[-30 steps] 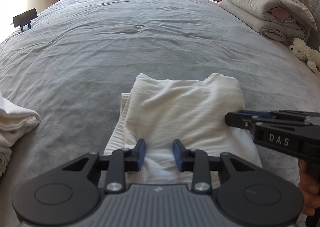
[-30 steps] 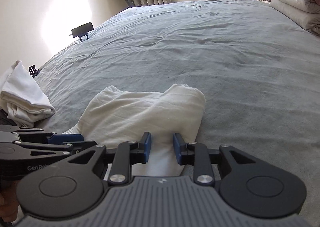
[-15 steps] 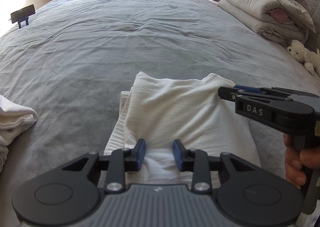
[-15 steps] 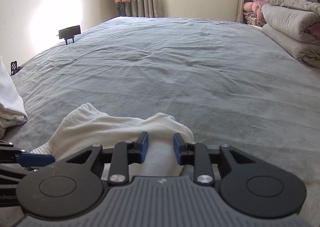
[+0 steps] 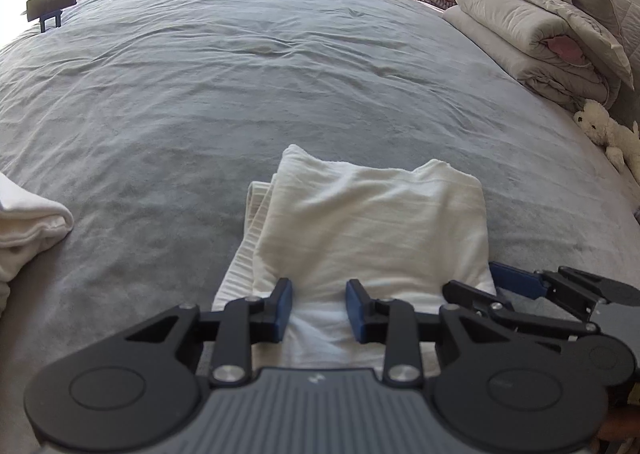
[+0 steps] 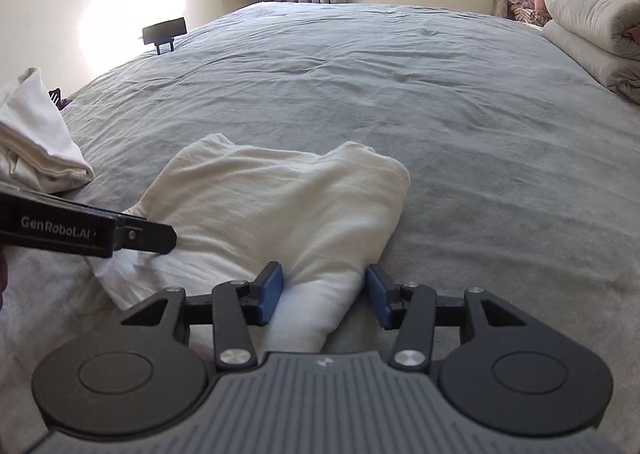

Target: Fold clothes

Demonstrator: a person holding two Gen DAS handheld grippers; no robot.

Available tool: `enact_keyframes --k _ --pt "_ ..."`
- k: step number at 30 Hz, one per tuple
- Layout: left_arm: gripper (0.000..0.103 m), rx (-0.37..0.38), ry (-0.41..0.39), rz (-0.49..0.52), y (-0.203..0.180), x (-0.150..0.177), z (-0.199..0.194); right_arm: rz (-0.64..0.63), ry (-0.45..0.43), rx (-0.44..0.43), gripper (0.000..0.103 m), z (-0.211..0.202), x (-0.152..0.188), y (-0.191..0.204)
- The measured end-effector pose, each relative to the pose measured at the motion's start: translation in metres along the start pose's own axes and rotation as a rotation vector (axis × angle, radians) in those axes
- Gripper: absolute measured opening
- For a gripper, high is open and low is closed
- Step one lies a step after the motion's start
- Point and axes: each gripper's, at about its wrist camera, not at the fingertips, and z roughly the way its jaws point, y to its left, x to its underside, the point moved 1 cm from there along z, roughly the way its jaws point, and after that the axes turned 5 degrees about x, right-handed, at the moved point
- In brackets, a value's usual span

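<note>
Far left, a pile of white laundry [image 5: 28, 226] sat rumpled on the grey bedspread [image 5: 280, 74], well apart from the folded cream garment [image 5: 372, 222], which lay flat near the front edge of the bed, w/ a ribbed layer peeking out along its left side. The left gripper [image 5: 319, 310] was at the garment's near edge, blue pads parted a moderate way, cloth showing btwn them but not pinched. The right gripper [image 6: 325, 296] straddled the garment's near right corner, jaws spread wider, a roll of fabric in the gap, pads just beside it, not clamped. Right of that, bare bedspread, then stacked grey quilts [image 5: 540, 26] along the far right side & a white plush toy [image 5: 608, 130] below them.
</note>
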Motion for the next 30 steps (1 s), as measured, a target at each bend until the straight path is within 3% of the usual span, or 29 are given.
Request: enact_keyframes --k 7,10,24,25,28,30 --pt "0.031 0.004 0.001 0.001 0.003 -0.001 0.0 -0.112 -0.029 0.023 0.052 -0.019 0.009 0.023" --pt "0.03 0.006 0.004 -0.006 0.004 -0.002 0.0 -0.089 -0.035 0.035 0.052 -0.021 0.019 0.022" --pt "0.027 0.027 0.002 -0.042 0.017 -0.005 -0.014 -0.071 0.073 -0.101 0.054 -0.05 0.034 0.016" --pt "0.028 0.028 -0.004 -0.05 0.019 -0.005 -0.018 -0.041 0.071 -0.115 0.054 -0.051 0.033 0.011" --pt "0.047 0.004 -0.038 -0.07 0.025 -0.009 -0.024 0.073 0.066 -0.157 0.056 -0.055 0.028 -0.006" --pt "0.049 0.014 -0.045 -0.104 0.032 -0.012 -0.024 0.168 0.066 -0.19 0.058 -0.053 0.022 -0.019"
